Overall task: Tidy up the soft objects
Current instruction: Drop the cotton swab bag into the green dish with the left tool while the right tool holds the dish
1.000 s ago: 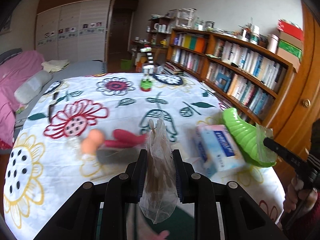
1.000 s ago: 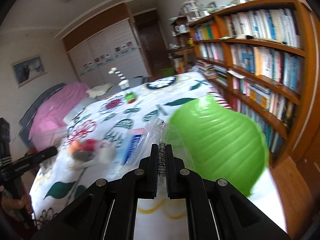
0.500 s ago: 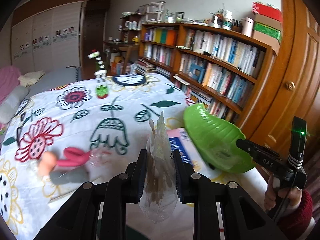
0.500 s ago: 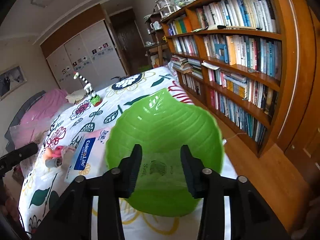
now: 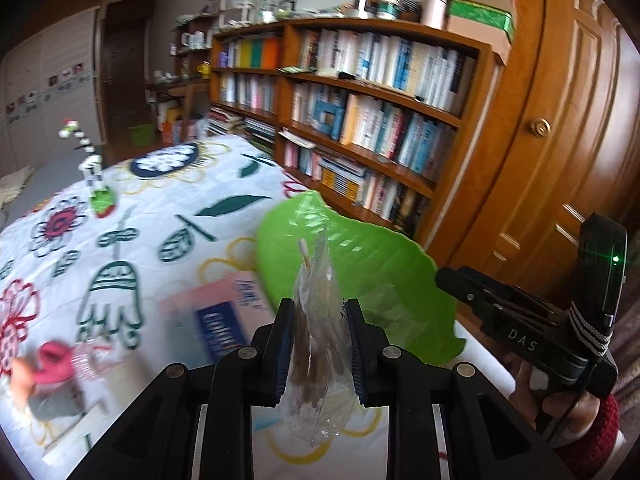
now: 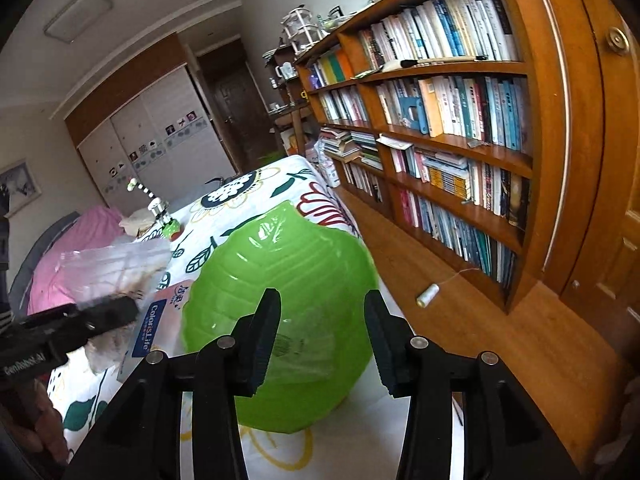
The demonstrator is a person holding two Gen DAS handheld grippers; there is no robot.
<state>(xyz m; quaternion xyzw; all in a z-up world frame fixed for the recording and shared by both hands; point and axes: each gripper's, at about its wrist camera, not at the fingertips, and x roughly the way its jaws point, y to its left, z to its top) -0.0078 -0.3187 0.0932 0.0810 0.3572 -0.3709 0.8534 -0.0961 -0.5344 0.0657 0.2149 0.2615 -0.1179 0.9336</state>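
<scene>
My left gripper (image 5: 320, 340) is shut on a clear plastic bag of cotton swabs (image 5: 316, 364), which stands upright between the pads just short of the green leaf-shaped bowl (image 5: 372, 280). In the right wrist view the same bag (image 6: 116, 264) hangs at the left, beside the bowl (image 6: 288, 264). My right gripper (image 6: 322, 336) hovers over the bowl's near side, open, with nothing between its fingers. A flat clear bag (image 6: 304, 356) lies inside the bowl under it. The right gripper (image 5: 452, 280) shows at the bowl's right rim, a hand holding it.
A tissue pack (image 5: 216, 320) lies left of the bowl on the flowered cloth (image 5: 140, 216). Pink and peach soft toys (image 5: 44, 364) sit at the far left; a striped toy (image 5: 96, 184) stands further back. A bookshelf (image 6: 460, 128) lines the right. A thread spool (image 6: 427, 295) lies on the floor.
My right gripper has let go of its clear bag, which now lies in the green bowl, and its jaws have opened. My left gripper has swung right toward the bowl, still holding its bag.
</scene>
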